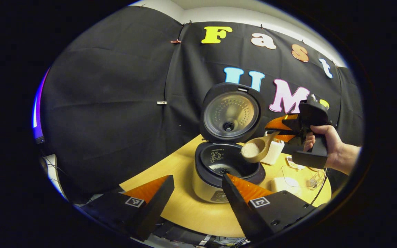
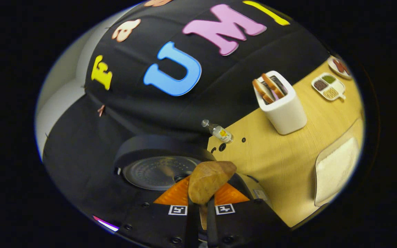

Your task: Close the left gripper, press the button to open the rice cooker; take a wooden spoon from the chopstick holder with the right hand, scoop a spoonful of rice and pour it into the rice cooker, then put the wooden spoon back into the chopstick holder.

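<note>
The rice cooker (image 1: 215, 193) stands open on the wooden table, its lid (image 1: 231, 112) upright and the dark inner pot (image 1: 226, 163) bare. A wooden spoon (image 1: 257, 148) holding a heap of white rice hangs over the pot's right rim, tilted toward the pot. My right gripper (image 1: 278, 131) is shut on its handle, with a hand (image 1: 326, 144) behind it. In the right gripper view the spoon (image 2: 208, 182) sticks out between the shut fingers of that gripper (image 2: 200, 206), above the lid (image 2: 157, 172). My left gripper (image 1: 198, 176) is open in front of the cooker, holding nothing.
A white chopstick holder (image 2: 283, 110) with wooden utensils stands behind the cooker, seen in the left gripper view as a white holder (image 1: 274, 153). A container of rice (image 2: 336, 168) lies at the right. A small bottle (image 2: 219, 132) and a divided dish (image 2: 329, 86) sit near the table's far edge.
</note>
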Demonstrator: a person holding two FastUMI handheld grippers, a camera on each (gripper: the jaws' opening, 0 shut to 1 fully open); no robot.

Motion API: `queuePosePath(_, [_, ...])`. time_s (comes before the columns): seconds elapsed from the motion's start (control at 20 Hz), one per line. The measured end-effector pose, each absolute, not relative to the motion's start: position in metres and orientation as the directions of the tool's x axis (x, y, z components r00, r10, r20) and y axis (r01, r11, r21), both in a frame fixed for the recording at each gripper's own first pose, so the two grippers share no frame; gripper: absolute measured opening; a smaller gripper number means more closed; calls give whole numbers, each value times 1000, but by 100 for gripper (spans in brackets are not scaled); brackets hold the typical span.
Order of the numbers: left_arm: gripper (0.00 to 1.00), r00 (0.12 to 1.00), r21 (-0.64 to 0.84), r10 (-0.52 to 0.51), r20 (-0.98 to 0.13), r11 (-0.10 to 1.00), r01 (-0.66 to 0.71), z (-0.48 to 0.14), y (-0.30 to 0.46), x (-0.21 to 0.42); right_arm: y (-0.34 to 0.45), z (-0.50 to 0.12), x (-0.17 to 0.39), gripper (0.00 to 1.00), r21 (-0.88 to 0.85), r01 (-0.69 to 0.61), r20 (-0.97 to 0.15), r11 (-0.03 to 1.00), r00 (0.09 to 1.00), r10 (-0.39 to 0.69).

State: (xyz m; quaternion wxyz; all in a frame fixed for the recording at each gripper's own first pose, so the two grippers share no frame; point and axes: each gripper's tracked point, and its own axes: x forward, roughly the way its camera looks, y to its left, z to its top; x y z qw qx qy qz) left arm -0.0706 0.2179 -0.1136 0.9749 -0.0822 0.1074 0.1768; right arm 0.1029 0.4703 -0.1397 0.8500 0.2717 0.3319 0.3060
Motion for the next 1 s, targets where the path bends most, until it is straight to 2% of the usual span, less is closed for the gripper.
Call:
queuePosePath(0.15, [95, 909, -120, 340, -242, 919, -376, -116, 228, -74, 496, -143, 92, 15, 517, -520, -385, 680, 568, 727])
queuePosePath(0.3, [95, 904, -131, 350, -246, 912, -389, -120, 234, -75, 513, -143, 87, 15, 391, -637, -367, 664, 554, 747])
queuePosePath(0.5, [95, 901, -137, 356, -248, 908, -396, -122, 238, -73, 524, -149, 83, 15, 338, -680, -372, 651, 539, 756])
queuePosePath(0.75, [95, 899, -112, 362, -245, 911, -397, -124, 242, -74, 533, -147, 74, 14, 168, -777, -360, 607, 525, 772])
queuePosePath(1.0, [95, 900, -99, 363, -239, 913, -395, -121, 244, -71, 547, -147, 47, 15, 8, -869, -349, 495, 461, 816])
